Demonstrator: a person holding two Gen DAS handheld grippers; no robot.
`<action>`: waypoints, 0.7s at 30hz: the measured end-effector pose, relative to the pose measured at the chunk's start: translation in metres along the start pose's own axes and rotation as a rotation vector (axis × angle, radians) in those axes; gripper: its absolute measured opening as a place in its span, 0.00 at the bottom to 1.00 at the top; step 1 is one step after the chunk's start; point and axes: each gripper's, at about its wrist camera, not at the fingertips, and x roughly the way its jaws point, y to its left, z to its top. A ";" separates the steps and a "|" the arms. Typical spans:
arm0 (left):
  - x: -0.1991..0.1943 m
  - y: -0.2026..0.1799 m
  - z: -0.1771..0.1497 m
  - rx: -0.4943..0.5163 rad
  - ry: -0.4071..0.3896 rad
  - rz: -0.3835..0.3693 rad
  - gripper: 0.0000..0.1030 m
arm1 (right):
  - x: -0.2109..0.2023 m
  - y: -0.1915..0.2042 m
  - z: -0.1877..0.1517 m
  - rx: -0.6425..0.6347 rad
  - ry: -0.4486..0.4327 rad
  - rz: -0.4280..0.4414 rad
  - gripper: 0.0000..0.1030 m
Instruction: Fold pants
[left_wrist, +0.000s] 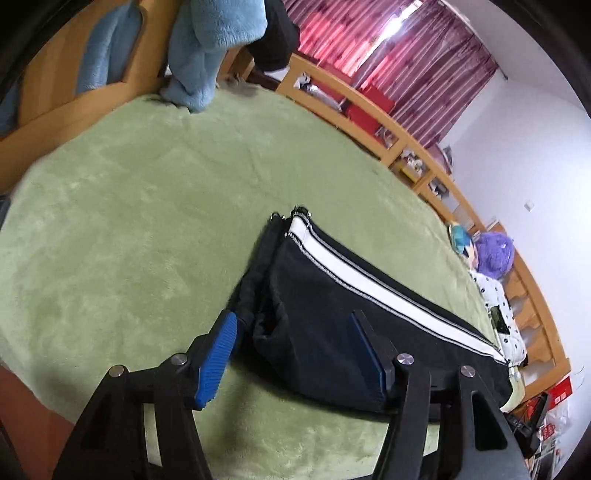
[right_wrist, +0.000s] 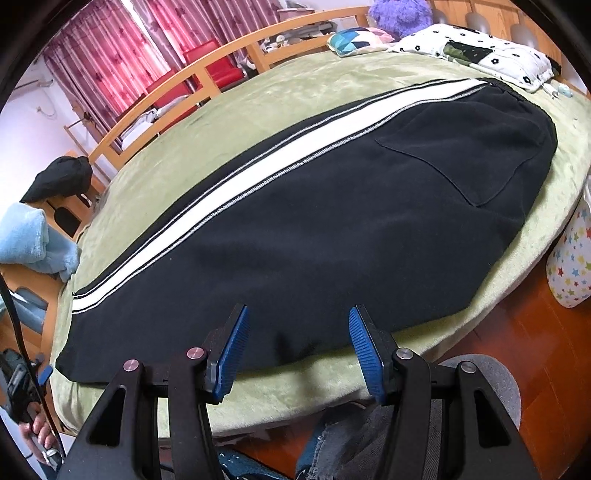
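Black pants (right_wrist: 332, 206) with a white side stripe (right_wrist: 258, 147) lie flat, legs stacked, on a green blanket (right_wrist: 229, 107). The waistband is at the far right in the right wrist view, the cuffs at the left. In the left wrist view the cuff end of the pants (left_wrist: 314, 295) lies between the fingers of my left gripper (left_wrist: 295, 354), which is open just above it. My right gripper (right_wrist: 297, 343) is open and empty, hovering at the near long edge of the pants.
The green blanket (left_wrist: 129, 221) covers a bed with a wooden rail (left_wrist: 388, 125). A light blue fleece garment (left_wrist: 207, 48) hangs at the foot. A patterned pillow (right_wrist: 476, 51) and purple plush (right_wrist: 399, 13) lie at the head. A star-print cushion (right_wrist: 570, 258) leans by the bed edge.
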 end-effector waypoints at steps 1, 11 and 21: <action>0.001 -0.002 -0.002 0.001 0.010 0.004 0.58 | 0.001 -0.001 -0.001 0.002 0.005 0.006 0.54; 0.069 0.012 -0.047 -0.125 0.136 0.092 0.59 | 0.003 -0.001 -0.006 -0.055 -0.059 0.062 0.54; 0.082 0.020 -0.036 -0.274 0.064 0.100 0.57 | 0.035 0.016 -0.009 -0.189 0.067 0.007 0.55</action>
